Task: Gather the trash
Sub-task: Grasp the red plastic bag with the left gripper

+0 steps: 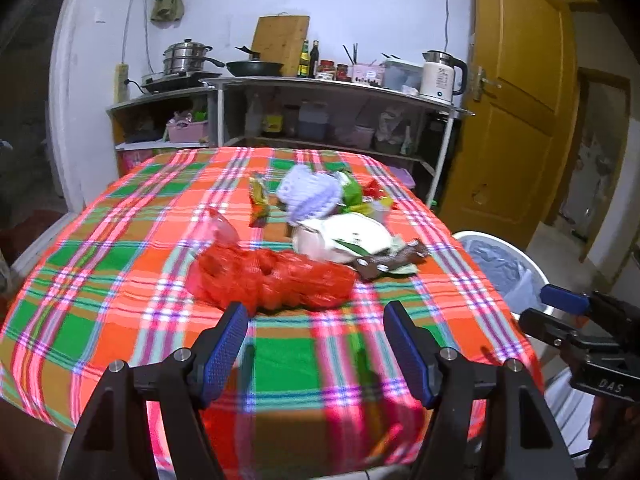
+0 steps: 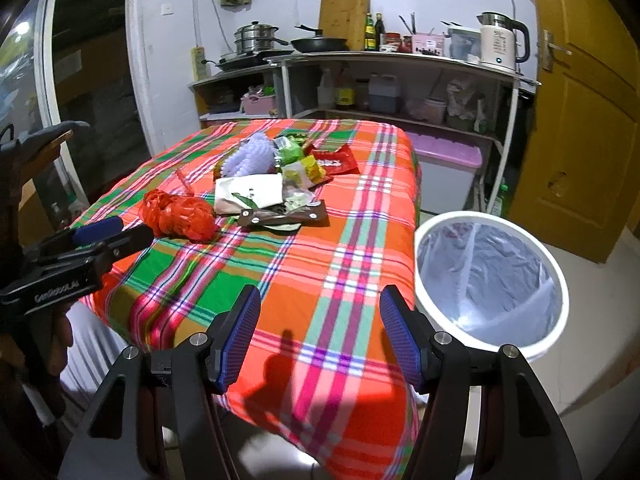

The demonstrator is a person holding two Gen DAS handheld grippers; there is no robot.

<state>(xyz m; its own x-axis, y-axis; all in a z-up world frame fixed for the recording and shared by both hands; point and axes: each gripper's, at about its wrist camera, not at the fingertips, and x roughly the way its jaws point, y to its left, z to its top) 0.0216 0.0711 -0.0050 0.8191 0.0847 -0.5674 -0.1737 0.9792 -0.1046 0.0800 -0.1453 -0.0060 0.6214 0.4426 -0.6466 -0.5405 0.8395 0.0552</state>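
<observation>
A heap of trash lies mid-table on the plaid cloth [image 1: 120,280]. It holds a crumpled red plastic bag [image 1: 276,280] [image 2: 180,216], a white packet [image 1: 340,240] [image 2: 248,196], a brown wrapper [image 1: 388,262] [image 2: 284,216], a lilac foam net [image 1: 308,196] [image 2: 248,158], and green and red snack wrappers [image 2: 334,162]. My left gripper [image 1: 316,316] [image 2: 120,234] is open, just short of the red bag, nothing between its fingers. My right gripper [image 2: 320,300] [image 1: 544,308] is open and empty over the table's near right corner, beside the white bin [image 2: 440,320] [image 1: 536,272].
The bin, lined with a clear bag, stands on the floor at the table's right side. Behind the table a shelf unit [image 2: 400,60] carries pots, a pan, bottles and a kettle [image 2: 500,40]. A yellow door [image 2: 580,120] stands open at right. A lilac-lidded box [image 2: 448,156] sits by the shelf.
</observation>
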